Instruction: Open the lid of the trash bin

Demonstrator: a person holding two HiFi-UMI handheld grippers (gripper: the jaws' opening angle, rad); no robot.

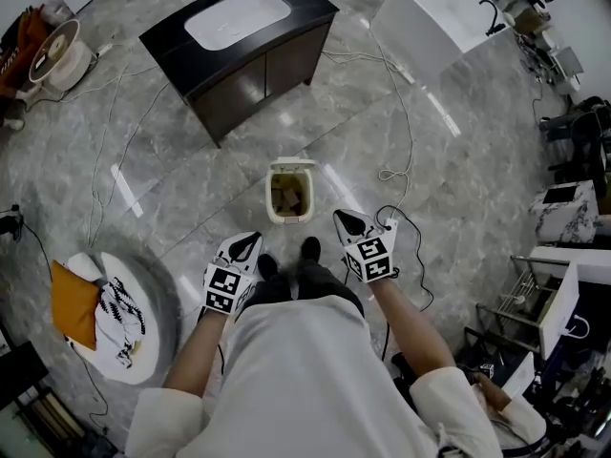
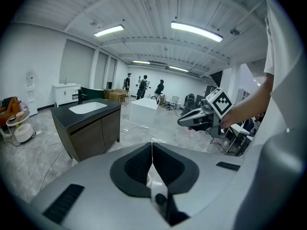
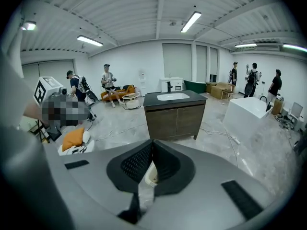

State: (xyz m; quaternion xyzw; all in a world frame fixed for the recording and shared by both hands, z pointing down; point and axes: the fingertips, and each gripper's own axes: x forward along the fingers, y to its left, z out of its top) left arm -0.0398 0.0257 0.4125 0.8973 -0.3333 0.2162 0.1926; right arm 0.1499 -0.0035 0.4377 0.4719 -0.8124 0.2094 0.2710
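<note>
A small cream trash bin (image 1: 289, 195) stands on the marble floor just ahead of the person's feet. Its lid (image 1: 291, 166) is tipped up at the far side, and brownish contents show inside. My left gripper (image 1: 253, 239) hovers at the bin's near left, apart from it, with its jaws shut on nothing. On the near right my right gripper (image 1: 341, 218) is also shut and empty. In the left gripper view the left gripper's (image 2: 152, 146) jaws meet, and the right gripper (image 2: 192, 119) shows beyond. In the right gripper view, the bin's rim (image 3: 150, 177) peeks below the shut right gripper (image 3: 153, 143).
A dark vanity cabinet (image 1: 250, 72) with a white sink stands beyond the bin, and a white block-shaped tub (image 1: 434, 17) is at the far right. Cables (image 1: 393, 174) trail over the floor near the bin. A round white seat (image 1: 158, 327) with an orange cushion lies at the left.
</note>
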